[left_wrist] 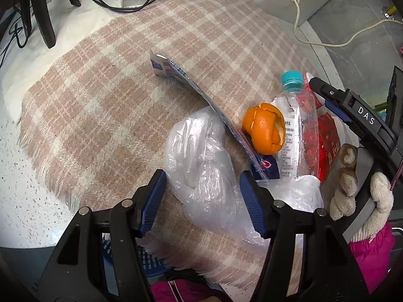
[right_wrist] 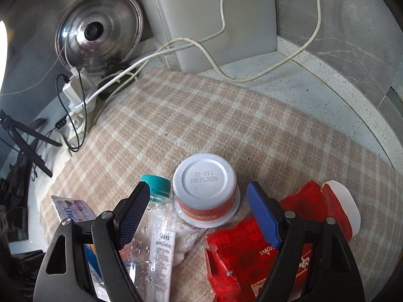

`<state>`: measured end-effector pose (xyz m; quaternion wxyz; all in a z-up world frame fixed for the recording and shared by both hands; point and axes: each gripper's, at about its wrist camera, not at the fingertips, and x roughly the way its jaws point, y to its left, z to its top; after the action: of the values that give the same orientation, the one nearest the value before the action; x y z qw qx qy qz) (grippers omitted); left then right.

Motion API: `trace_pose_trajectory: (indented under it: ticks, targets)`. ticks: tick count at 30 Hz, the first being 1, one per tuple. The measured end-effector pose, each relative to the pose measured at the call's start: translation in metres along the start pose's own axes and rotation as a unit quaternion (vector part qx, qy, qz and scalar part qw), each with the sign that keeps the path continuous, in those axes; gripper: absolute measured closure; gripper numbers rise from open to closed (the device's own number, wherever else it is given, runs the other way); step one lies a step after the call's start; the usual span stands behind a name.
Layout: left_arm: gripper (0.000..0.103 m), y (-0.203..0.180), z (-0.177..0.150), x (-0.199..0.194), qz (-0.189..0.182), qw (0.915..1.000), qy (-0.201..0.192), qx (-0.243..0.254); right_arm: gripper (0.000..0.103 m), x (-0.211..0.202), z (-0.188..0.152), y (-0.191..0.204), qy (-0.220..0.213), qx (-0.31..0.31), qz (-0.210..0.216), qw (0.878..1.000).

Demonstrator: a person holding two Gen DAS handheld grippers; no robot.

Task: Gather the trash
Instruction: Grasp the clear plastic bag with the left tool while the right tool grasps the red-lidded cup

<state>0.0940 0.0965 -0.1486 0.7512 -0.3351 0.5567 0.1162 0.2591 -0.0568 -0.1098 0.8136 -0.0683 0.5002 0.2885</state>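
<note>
Meanwhile, mid-collection: left gripper (left_wrist: 202,198), jaws apart, straddles a crumpled clear plastic bag (left_wrist: 201,166) w/ pads either side but not yet pinching. Looks like the pick-up step. Next move prob calls for closing on the bag's bunched middle, since thin film slips easily.

Right gripper (right_wrist: 199,216) also spread wide, empty, hovering over an upturned white cup (right_wrist: 206,186) w/ orange band and a date stamp on its base; the cup sits at 12 o'clock between the fingers.

Rest of the trash clusters on a pink-and-cream plaid blanket (left_wrist: 105,105): orange peel (left_wrist: 264,130) at 2 o'clock of the bag, touching a clear bottle (left_wrist: 289,130) w/ teal cap, a long blue-white wrapper (left_wrist: 199,93) running to 11 o'clock, red carton (right_wrist: 241,256) torn open at 5 o'clock of the cup. Blue basket (left_wrist: 148,261) peeks out below at 6, likely the drop spot.
</note>
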Motion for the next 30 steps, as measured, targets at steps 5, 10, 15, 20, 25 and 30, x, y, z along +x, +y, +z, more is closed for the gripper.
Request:
trace_pose_trajectory:
  ticks: [5, 10, 15, 20, 25, 30]
  targets:
    - [0.041, 0.001, 0.0, 0.002, 0.003, 1.0, -0.002, -0.001, 0.024, 0.006, 0.001, -0.003, 0.003, 0.004, 0.002, 1.0]
    - [0.044, -0.003, 0.002, 0.006, 0.015, 0.9999, -0.003, 0.005, 0.031, 0.012, -0.001, -0.008, 0.01, 0.0, -0.011, 1.0]
    - [0.05, -0.008, 0.006, 0.011, 0.024, 0.9997, -0.003, 0.01, 0.033, 0.019, -0.001, -0.005, 0.015, -0.015, -0.013, 1.0]
    - [0.062, -0.007, 0.007, 0.011, 0.026, 0.9996, -0.004, 0.01, 0.033, 0.024, 0.001, 0.0, 0.019, -0.031, -0.026, 0.999]
    - [0.07, -0.003, 0.007, 0.008, 0.017, 0.9998, -0.007, 0.006, 0.043, 0.018, 0.002, 0.006, 0.011, -0.041, -0.03, 0.999]
    - [0.071, -0.001, 0.004, -0.004, 0.014, 0.9997, -0.017, 0.012, 0.044, -0.001, 0.005, 0.006, -0.011, -0.031, -0.029, 0.999]
